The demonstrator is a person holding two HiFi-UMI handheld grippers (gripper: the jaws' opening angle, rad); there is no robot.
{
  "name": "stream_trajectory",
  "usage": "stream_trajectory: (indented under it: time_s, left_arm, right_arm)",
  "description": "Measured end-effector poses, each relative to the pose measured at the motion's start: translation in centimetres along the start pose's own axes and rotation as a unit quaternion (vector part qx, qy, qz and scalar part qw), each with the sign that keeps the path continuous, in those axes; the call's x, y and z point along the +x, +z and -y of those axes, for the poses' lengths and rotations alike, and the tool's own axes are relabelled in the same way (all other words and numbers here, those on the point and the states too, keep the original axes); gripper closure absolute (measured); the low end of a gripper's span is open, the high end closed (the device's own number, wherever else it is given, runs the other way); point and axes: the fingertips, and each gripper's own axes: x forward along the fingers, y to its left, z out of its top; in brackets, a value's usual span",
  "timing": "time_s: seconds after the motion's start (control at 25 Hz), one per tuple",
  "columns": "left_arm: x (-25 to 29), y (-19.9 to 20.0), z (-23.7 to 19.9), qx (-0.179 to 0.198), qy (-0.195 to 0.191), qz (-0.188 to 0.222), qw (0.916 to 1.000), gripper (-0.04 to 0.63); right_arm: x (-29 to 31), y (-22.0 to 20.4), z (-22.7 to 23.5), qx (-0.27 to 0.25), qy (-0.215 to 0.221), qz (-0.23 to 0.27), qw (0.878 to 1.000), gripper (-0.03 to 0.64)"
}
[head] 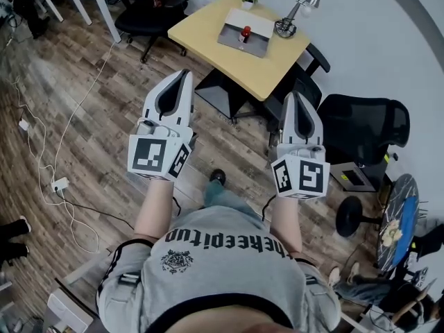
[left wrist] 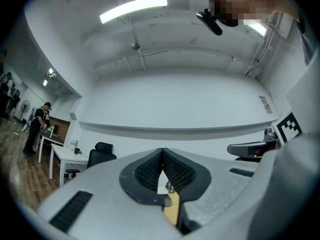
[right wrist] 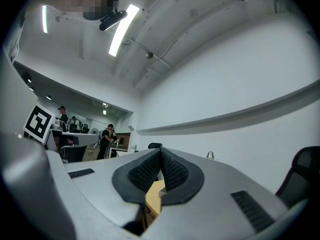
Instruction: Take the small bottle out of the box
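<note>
Both tools were shut and empty, left tool (head: pixel 179 82) and right tool (head: pixel 297 101), well short of the worktop (head: pixel 201 33), where the small bottle (head: pixel 245 32) stood in the box (head: pixel 258 44). Arriving with the jaws closed risked toppling it.

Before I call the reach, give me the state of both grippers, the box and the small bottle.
left gripper: shut, fingers together, nothing between them, well short of the table.
right gripper: shut, fingers together, nothing between them.
box: open at the top, sitting on the yellow table.
small bottle: inside the box, seemingly upright, red top, not yet touched.
</note>
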Motion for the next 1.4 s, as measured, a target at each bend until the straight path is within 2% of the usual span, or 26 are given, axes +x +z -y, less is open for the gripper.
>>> stream_trajectory:
  time_s: [0.52,0.88,1.12,1.4]
  left_arm:
    - [9.7,-1.0,-0.8,0.009,-0.007,0.014,0.9998,0.592]
    - [13.8,-2.9,-0.1,0.012,-0.014,0.009,0.9998,0.592]
    - [15.4,-4.4,-1.6,0.004,-0.009,-0.003,0.9999,0.592]
    - [20.3,-5.6,-3.8,0.001,-0.027,-0.001,0.9996,0.592]
  right_arm:
    - [8.0,-0.5,5.5,-0.004,0.004,0.021,1.0,0.615]
    - [11.2,-1.8,7.9,0.002,0.011,0.025,1.0,0.617]
    - [13.2,-3.5,7.9,0.005,0.016,0.009,1.0,0.617]
    - [17.5,-4.3,9.7,0.004,-0.006,0.01,1.0,0.615]
